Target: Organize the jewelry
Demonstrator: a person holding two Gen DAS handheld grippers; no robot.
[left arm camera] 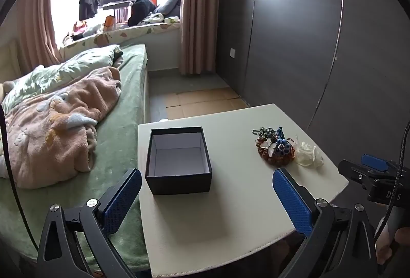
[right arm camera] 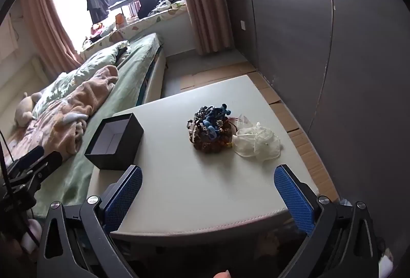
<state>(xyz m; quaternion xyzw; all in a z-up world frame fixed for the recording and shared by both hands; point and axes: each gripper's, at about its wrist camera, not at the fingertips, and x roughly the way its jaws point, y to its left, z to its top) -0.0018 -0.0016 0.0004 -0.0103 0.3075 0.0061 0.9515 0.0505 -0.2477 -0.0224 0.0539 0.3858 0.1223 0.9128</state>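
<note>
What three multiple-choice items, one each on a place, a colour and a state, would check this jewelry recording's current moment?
1. Where does the jewelry pile lie?
A. inside the box
B. on the table, beside the cream fabric piece
C. on the bed

2. What colour is the outside of the open box?
A. black
B. red
C. white

3. How do both grippers stand?
A. shut on jewelry
B. shut, holding nothing
C. open, holding nothing

Answers: 1 B, the pile sits on the white table against the cream fabric piece. 2 A, its outer walls are black and its lining is pale. 3 C, the left gripper and right gripper show wide-apart pads with nothing between them.
</note>
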